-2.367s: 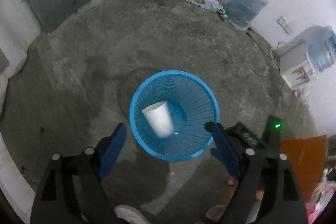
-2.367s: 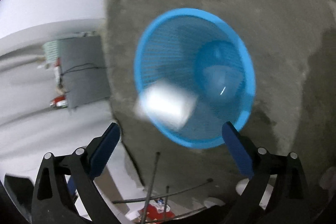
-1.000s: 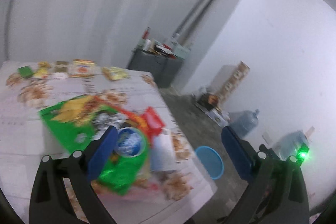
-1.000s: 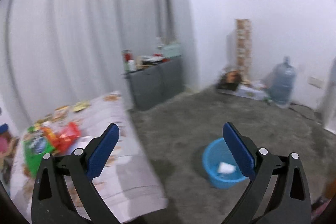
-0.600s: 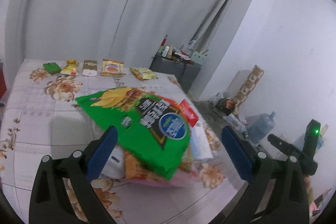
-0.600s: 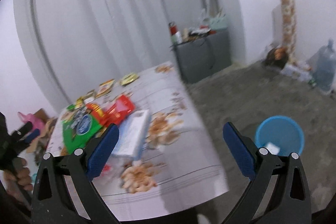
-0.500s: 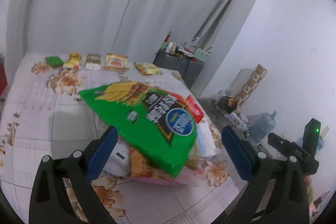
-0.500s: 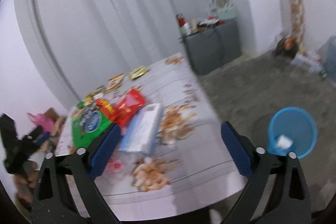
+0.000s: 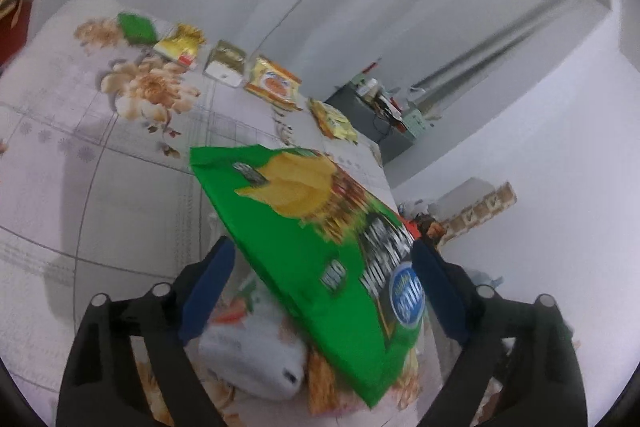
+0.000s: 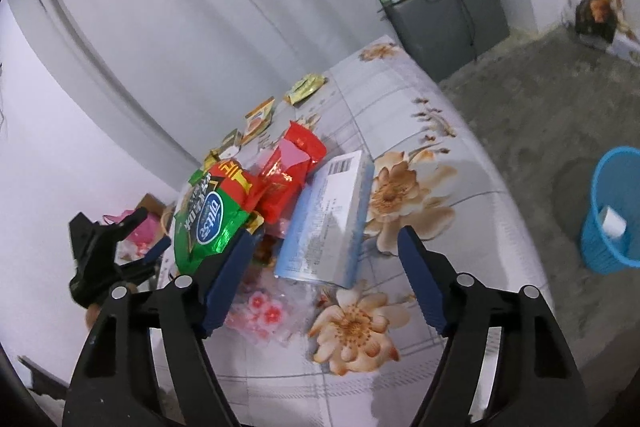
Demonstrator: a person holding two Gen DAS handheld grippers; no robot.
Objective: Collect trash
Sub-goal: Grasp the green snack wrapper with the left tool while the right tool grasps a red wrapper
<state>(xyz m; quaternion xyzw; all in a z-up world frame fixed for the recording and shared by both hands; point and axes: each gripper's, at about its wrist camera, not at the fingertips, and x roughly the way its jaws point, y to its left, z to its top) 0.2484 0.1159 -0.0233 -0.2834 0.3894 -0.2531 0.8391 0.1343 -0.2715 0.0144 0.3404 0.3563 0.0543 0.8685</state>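
Observation:
A green chips bag (image 9: 320, 247) lies on top of a heap of wrappers on the floral table (image 9: 100, 187). My left gripper (image 9: 320, 259) straddles it. Its jaws are closing, with the bag between them and the pads not clearly pressing on it. In the right wrist view my right gripper (image 10: 324, 243) hovers over a light blue flat box (image 10: 324, 219). Its jaws are closing too, the box lies between them and the fingertips stand clear of its edges. A red packet (image 10: 288, 167) and the green bag (image 10: 208, 219) lie left of the box. The left gripper (image 10: 148, 239) shows at the far left.
A blue mesh basket (image 10: 600, 251) with a white cup (image 10: 612, 221) inside stands on the concrete floor, right of the table. A row of small sachets (image 9: 226, 67) lies along the table's far side. A white packet (image 9: 248, 359) lies under the green bag. A grey cabinet (image 10: 444, 15) stands by the curtain.
Both grippers have swung from above the basket to the table and dropped close to the wrapper heap. The green bag and the blue box now fill their views, and both jaws have narrowed.

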